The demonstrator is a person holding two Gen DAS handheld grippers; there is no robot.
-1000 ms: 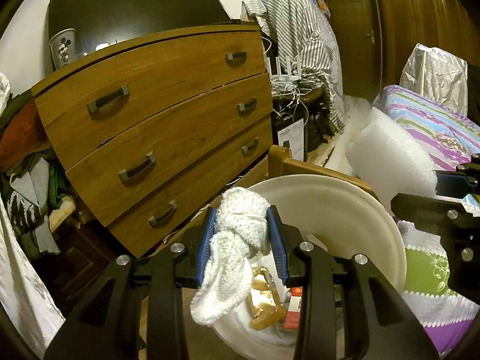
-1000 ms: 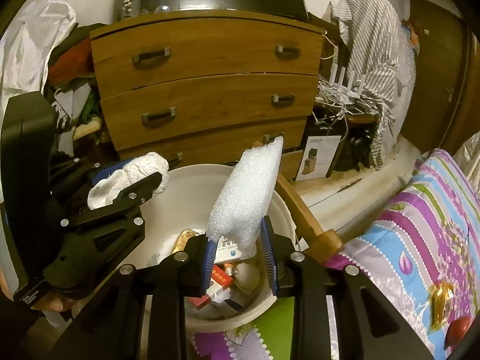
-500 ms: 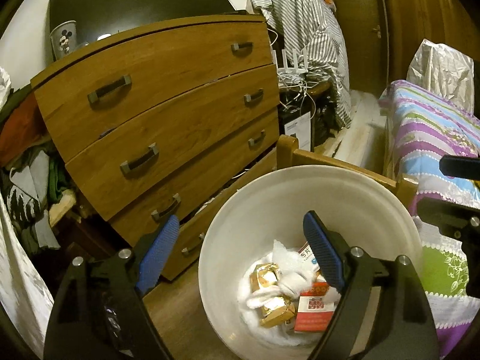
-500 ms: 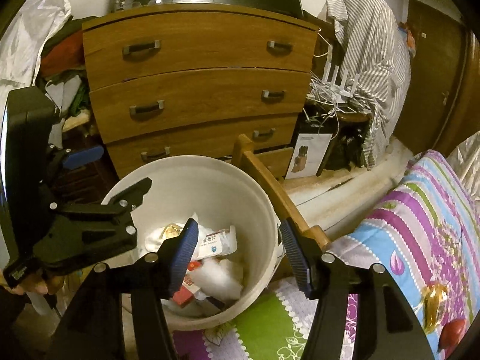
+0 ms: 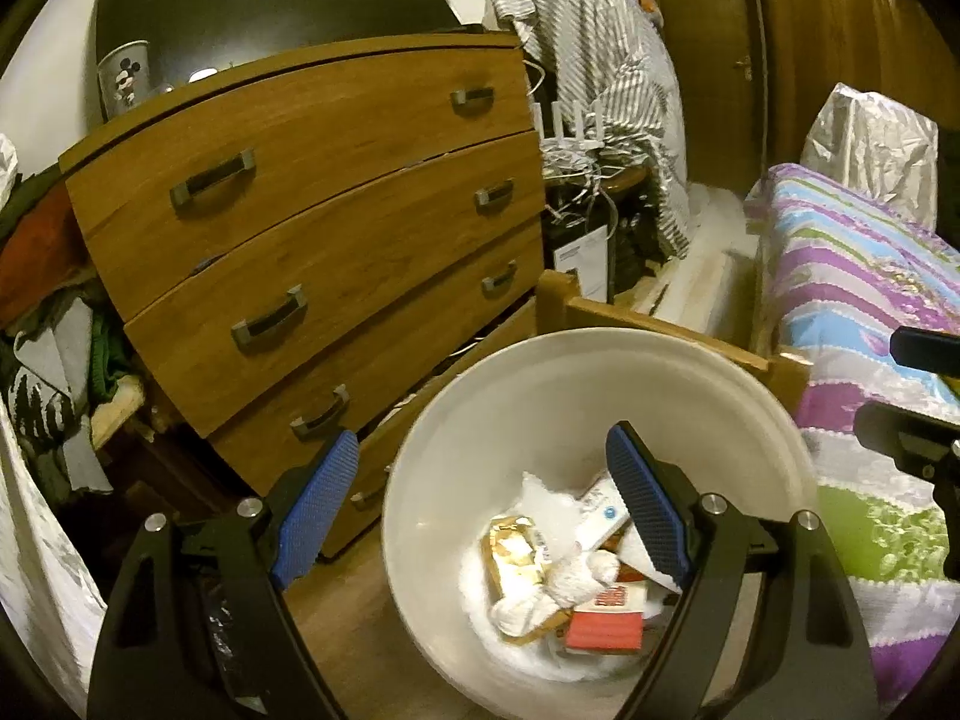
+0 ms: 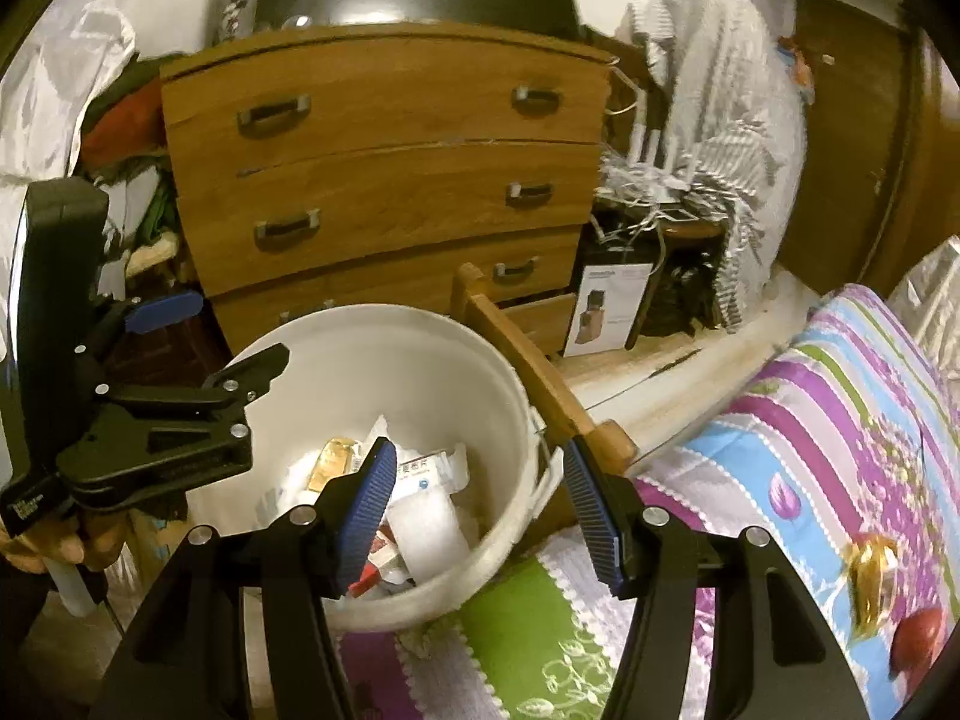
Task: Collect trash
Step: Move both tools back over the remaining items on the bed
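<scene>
While both tongs gape with nothing between the pads — left tongs [image 5: 480, 498], right tongs [image 6: 480, 510] — we see wrappers in the white bucket [image 5: 480, 420] at six o'clock.

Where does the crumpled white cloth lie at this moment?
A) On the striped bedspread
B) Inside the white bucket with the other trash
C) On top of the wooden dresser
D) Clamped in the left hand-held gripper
B: the crumpled white cloth rests among packets inside the white bucket, and the left hand-held gripper stands open with nothing between its pads.

White bin [image 5: 600, 372] on wooden floor [image 5: 354, 588]
</scene>
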